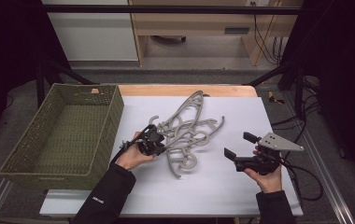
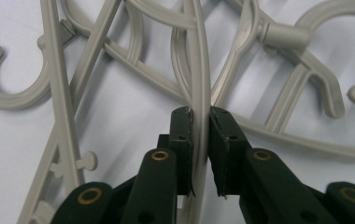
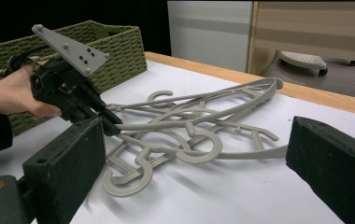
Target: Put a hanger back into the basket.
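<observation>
A tangled pile of several grey plastic hangers (image 1: 187, 128) lies on the white table top (image 1: 241, 112), hooks pointing different ways. My left gripper (image 1: 160, 140) is at the pile's left side. In the left gripper view, my left gripper (image 2: 200, 114) is shut on one thin curved hanger arm (image 2: 199, 70), a pad pressing each side. My right gripper (image 1: 239, 145) hovers over the table to the right of the pile, jaws wide apart with nothing between them. In the right gripper view, the hangers (image 3: 199, 121) lie ahead of my right gripper (image 3: 199, 163), with the left gripper (image 3: 108, 122) beyond.
A green woven basket (image 1: 115, 109) stands at the table's left edge, close behind the left hand; its wall (image 3: 119, 46) rises behind that hand. Bare white surface lies in front of and right of the pile. Cables (image 1: 301, 172) trail off the right edge.
</observation>
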The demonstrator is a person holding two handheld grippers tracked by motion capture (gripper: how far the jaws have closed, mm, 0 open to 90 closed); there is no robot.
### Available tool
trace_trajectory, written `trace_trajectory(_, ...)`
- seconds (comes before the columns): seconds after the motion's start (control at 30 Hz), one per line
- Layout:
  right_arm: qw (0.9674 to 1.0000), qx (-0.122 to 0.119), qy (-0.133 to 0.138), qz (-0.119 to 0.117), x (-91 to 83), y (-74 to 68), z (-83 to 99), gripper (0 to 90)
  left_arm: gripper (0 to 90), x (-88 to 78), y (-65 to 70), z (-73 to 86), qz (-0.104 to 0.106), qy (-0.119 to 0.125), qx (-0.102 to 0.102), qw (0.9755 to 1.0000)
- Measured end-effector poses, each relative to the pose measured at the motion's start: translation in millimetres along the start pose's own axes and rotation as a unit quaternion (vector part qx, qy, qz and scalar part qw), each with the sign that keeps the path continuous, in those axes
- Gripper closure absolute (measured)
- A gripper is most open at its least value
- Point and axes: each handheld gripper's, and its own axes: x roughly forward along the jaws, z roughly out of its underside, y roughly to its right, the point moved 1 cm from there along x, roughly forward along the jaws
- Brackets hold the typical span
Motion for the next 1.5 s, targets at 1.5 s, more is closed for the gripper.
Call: trace_trajectory(1.5, 1.0, 0.002, 0.002, -0.001, -0.5, 0.5, -0.3, 5.3, 63.2, -0.4, 5.6, -23.5, 0.011, 0.025, -0.034, 0.9991)
